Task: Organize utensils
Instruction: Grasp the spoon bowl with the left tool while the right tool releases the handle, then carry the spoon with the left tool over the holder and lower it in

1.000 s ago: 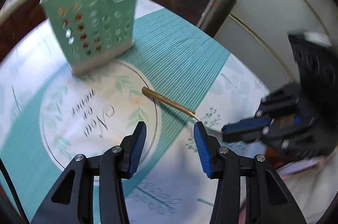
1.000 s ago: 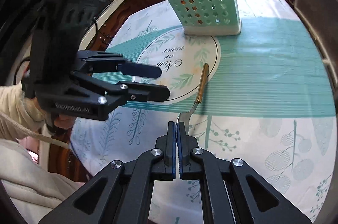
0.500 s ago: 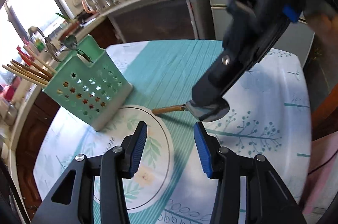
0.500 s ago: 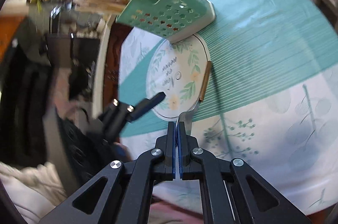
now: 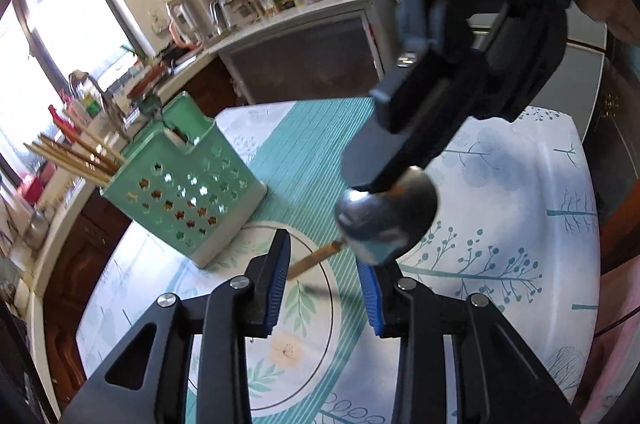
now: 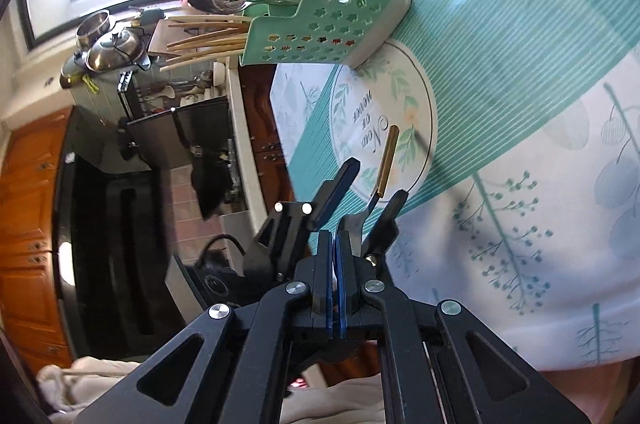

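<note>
Two claws meet over one spoon point(image 5: 386, 220). My right claw point(image 6: 335, 256) is pressed together on its bowel-end edge, pinching the bowl so the gold handle point(image 6: 387, 159) juts forward above the desk point(image 6: 560, 183), free for the other side to take. My left claw point(image 5: 323, 280) stands partly spread around that handle, pads not touching it; its jaws have just been closing, handle between them. Likely a handover, so I can drop the spoon handle-first into the green caddy point(image 5: 188, 183), which stands well apart. A second ago the spoon lay flat on the desk; now it is lifted and both claws have rolled.
</note>
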The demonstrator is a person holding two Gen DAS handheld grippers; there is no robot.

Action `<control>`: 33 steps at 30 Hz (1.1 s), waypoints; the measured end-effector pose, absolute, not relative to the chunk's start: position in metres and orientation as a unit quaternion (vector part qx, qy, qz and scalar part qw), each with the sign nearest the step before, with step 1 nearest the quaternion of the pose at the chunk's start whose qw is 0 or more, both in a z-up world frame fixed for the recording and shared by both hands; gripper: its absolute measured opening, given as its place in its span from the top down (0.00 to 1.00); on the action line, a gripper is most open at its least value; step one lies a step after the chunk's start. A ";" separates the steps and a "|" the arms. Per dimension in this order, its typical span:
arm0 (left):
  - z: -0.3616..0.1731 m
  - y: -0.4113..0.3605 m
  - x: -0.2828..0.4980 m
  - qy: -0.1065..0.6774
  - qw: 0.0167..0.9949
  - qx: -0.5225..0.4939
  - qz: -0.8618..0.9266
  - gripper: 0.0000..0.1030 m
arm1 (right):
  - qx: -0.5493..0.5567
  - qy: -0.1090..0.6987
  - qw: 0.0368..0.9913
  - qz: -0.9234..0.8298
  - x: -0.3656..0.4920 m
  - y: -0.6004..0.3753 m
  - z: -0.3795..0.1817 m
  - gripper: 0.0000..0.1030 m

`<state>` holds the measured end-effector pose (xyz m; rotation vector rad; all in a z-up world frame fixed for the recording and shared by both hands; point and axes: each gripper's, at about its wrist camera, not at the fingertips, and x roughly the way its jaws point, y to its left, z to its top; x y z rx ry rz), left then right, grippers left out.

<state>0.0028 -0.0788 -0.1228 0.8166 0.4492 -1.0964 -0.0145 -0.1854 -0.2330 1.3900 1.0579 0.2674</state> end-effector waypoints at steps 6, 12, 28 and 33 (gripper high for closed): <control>-0.119 -0.082 -0.007 0.182 0.751 0.384 -0.505 0.92 | 0.621 0.458 0.623 0.127 -0.012 -0.184 -0.226 0.98; -0.113 -0.086 -0.011 0.185 0.752 0.381 -0.504 0.95 | 0.630 0.452 0.618 0.130 -0.011 -0.193 -0.223 0.95; -0.056 -0.105 0.043 0.256 0.806 0.283 -0.452 0.95 | 0.536 0.446 0.712 0.088 -0.008 -0.249 -0.171 0.49; -0.011 -0.113 0.090 0.284 0.841 0.206 -0.411 0.95 | 0.463 0.451 0.762 0.043 -0.001 -0.255 -0.165 0.49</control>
